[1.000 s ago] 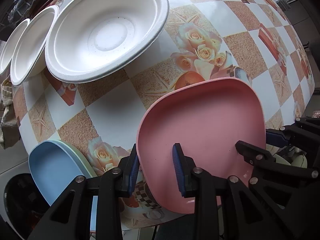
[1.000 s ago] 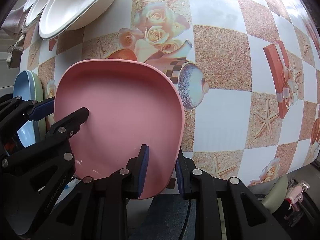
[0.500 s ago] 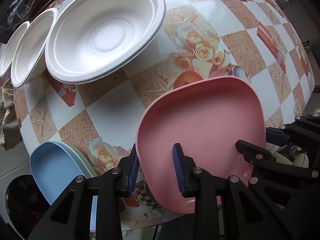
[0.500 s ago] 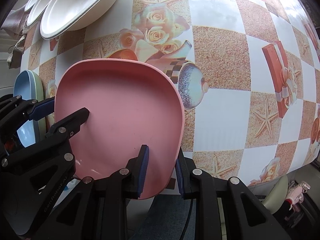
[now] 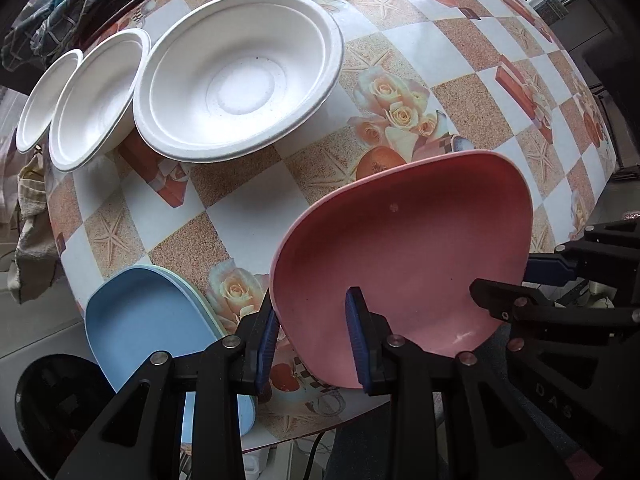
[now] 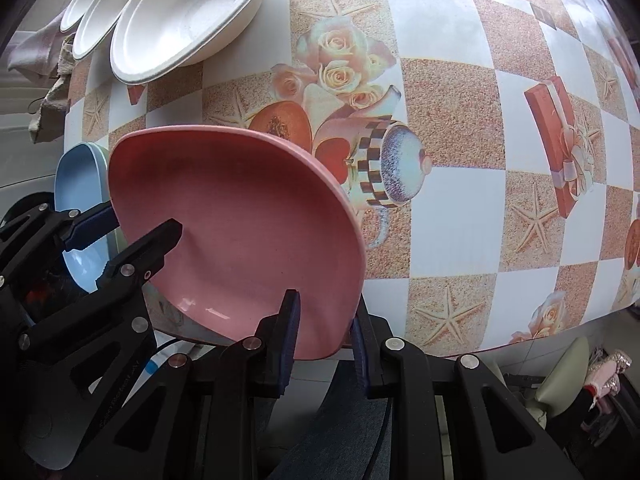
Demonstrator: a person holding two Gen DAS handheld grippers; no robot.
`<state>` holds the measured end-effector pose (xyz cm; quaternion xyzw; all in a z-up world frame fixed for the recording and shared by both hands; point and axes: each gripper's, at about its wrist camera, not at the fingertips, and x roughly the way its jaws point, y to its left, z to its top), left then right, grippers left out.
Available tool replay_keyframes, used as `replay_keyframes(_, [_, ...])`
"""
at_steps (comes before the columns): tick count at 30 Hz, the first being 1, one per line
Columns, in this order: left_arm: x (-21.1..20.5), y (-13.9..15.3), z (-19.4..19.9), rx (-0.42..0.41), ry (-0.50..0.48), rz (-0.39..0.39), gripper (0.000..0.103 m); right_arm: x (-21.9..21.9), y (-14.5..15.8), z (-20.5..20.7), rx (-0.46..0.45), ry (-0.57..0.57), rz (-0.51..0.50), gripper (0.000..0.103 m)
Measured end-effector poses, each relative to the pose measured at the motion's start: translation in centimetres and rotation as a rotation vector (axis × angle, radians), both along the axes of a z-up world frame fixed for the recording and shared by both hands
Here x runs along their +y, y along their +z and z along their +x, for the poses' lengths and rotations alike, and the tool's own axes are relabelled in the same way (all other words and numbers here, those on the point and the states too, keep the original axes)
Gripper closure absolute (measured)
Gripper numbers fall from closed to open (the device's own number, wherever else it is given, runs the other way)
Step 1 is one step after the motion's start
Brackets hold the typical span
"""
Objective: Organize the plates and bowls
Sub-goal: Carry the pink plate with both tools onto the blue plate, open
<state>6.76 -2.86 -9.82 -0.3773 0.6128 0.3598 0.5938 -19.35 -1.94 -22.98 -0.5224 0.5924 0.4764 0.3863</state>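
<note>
- Checked oilcloth printed with roses, starfish and gift boxes covers the table [image 5: 248, 224]; a dark bundle of cloth [image 5: 60, 12] lies at its far left edge.
- Three white bowls sit in a row at the far left: a large bowl [image 5: 240, 80], a middle bowl [image 5: 96, 100] and a small bowl [image 5: 46, 100], rims touching or overlapping.
- At the near left edge a blue plate [image 5: 144, 328] rests on a pale green plate [image 5: 192, 292], whose rim just peeks out.
- A pink plate [image 5: 404, 264] is held tilted above the near edge of the table, just right of the blue one.
- Both tools pinch it: the left gripper [image 5: 312, 336] is clamped on its near left rim, the right gripper [image 6: 324, 332] on its near right rim.
- Judging by the layout, the step in hand is setting the pink plate onto the blue-and-green stack.
- To do it well, I would keep both pinches firm, level the plate, carry it left until its outline matches the blue plate, then lower it flat.
- Letting go with one side early could make the plate swing or slide off the table edge, so release both only once it sits.
</note>
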Motion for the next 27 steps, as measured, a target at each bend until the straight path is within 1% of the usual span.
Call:
replay_keyframes(8, [-0.5,2.4,-2.4,-0.014,0.038,0.046,0.068,1.1,3.3,0.3,-0.002,0.041,0.04,0.076])
replay_keyframes(14, [-0.2,3.7,-4.8,-0.013,0.09,0.074,0.068,2.0,5.3,0.3,0.008,0.08,0.069,0.076])
replay_keyframes(20, [-0.5,4.7,-7.7,-0.005,0.139,0.099,0.068,2.4,6.1,-0.1,0.031,0.126,0.071,0.076])
replay_keyframes(27, [-0.2,4.6,-11.4,0.013,0.225,0.106,0.068,3.1,6.5,-1.3,0.059,0.199,0.082,0.076])
